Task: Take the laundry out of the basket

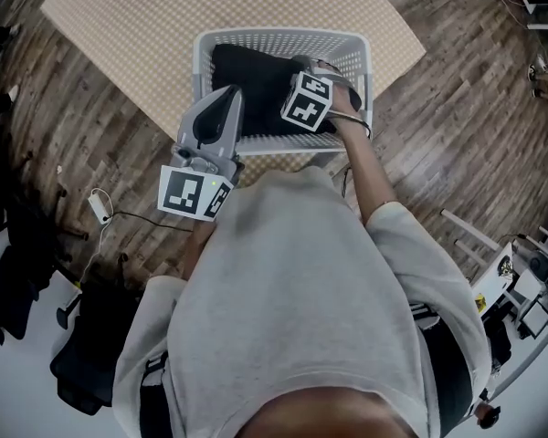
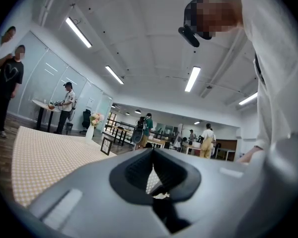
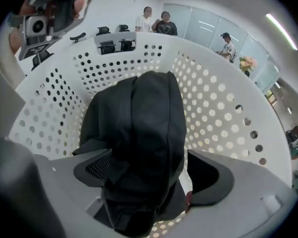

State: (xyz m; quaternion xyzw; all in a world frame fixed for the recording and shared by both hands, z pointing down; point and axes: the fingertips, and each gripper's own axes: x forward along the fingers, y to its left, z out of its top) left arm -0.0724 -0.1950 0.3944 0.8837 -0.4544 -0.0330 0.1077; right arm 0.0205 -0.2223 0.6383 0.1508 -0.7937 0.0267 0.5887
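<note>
**Black laundry sits in the white basket, one gripper dips in**

A white basket [image 1: 283, 36] with lots of small holes stands on a checked rug [image 1: 146, 16], close to the rug's near edge. All round the rug is a dark wooden floor [image 1: 457, 108]. Inside the basket lies the laundry [image 1: 251, 80]. It is a black cloth, bunched up in a heap, and it fills the left side and the middle of the basket. None of it hangs over the rim.

The person in a grey top [image 1: 292, 290] stands right by the basket and bends over it, with a gripper in each hand.

The right gripper [image 3: 150, 162] points down into the right part of the basket. Its fingers [image 3: 97, 165] are wide apart, and the black cloth bulges up between them. The cloth lies over the left finger. Beside the right finger a bit of white basket shows through, so the fingers do not squeeze the cloth.

The left gripper [image 2: 153, 152] is held level above the near left corner of the basket and looks out across the rug. Its fingers [image 2: 139, 170] are closed, tip against tip, and nothing is between them. Far behind them a few other people stand about in a big bright room with long lamps on the ceiling.
</note>
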